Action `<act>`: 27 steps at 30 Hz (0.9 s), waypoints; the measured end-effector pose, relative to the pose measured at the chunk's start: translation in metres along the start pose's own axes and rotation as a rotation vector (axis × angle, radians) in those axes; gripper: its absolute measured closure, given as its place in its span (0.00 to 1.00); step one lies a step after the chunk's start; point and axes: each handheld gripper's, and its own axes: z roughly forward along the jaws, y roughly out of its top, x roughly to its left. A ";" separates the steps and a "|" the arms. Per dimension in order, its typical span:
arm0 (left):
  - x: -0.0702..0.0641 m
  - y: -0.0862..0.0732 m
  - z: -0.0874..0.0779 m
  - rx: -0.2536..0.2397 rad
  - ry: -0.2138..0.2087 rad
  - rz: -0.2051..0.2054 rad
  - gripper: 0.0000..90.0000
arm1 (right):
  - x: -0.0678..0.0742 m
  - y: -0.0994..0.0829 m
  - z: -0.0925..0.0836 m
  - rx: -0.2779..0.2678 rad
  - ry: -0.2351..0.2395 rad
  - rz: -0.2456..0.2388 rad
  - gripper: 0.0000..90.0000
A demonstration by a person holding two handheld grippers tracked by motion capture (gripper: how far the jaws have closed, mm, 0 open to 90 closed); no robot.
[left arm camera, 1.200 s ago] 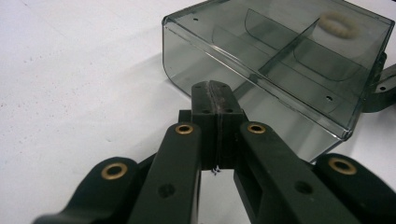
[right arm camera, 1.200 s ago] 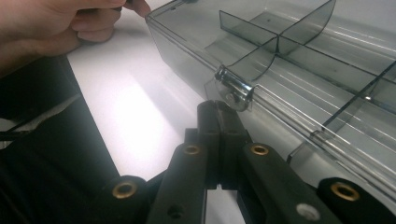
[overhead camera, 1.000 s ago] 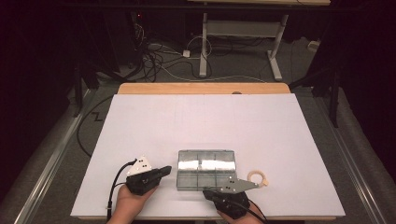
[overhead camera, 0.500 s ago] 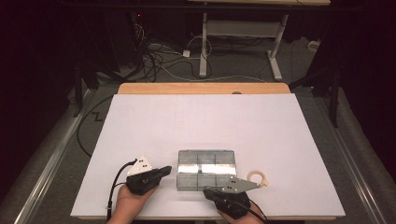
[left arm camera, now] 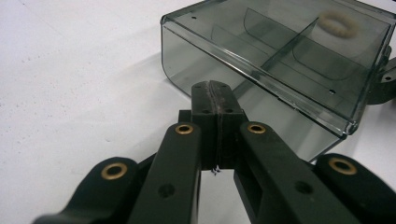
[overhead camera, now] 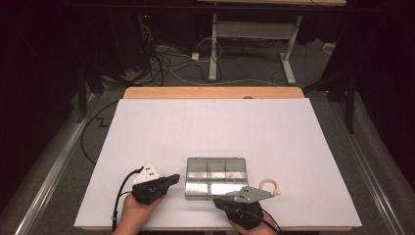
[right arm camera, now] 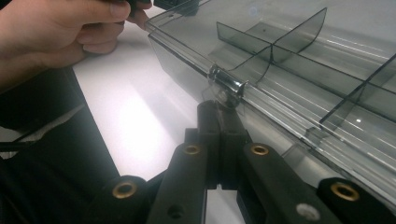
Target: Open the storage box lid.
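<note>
Clear smoky-grey plastic organiser box (overhead camera: 215, 177) near the front edge of a white desk (overhead camera: 210, 127), rectangular with rounded corners, lid down, thin transparent dividers splitting the inside into compartments. Nothing visible in those compartments; glossy walls catching bright reflections. Small metal latch (right arm camera: 227, 85) on the box's long front side, seen from the right tool view. Just right of the box, apart from it, a small cream-coloured ring (overhead camera: 270, 185) lying flat on the desk, seen blurred through the box walls in the left tool view (left arm camera: 338, 23).

Left tool (overhead camera: 172, 179) just beside the box's left end, black matte jaws pressed fully together with nothing between, tips close to the box's lower corner (left arm camera: 217, 88). Right tool (overhead camera: 219, 200) at the box's front side, jaws likewise closed tight and empty, tips right below the latch (right arm camera: 220, 109). Left hand (right arm camera: 60, 32) curled beside the box's far corner
</note>
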 end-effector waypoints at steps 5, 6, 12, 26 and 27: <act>0.000 0.000 0.000 0.000 0.000 -0.001 0.97 | 0.000 0.000 -0.001 -0.001 -0.001 -0.004 1.00; 0.000 0.000 0.000 0.000 0.000 -0.001 0.97 | 0.000 0.000 -0.001 -0.001 -0.001 -0.003 1.00; 0.000 0.000 0.000 0.000 -0.001 -0.001 0.97 | 0.001 0.000 -0.002 -0.004 0.003 -0.005 1.00; 0.001 0.000 0.000 0.001 -0.005 -0.005 0.97 | 0.002 0.004 -0.005 -0.031 -0.003 -0.019 1.00; 0.001 0.000 0.000 0.001 -0.005 -0.004 0.97 | 0.003 0.005 -0.005 -0.032 -0.002 -0.018 1.00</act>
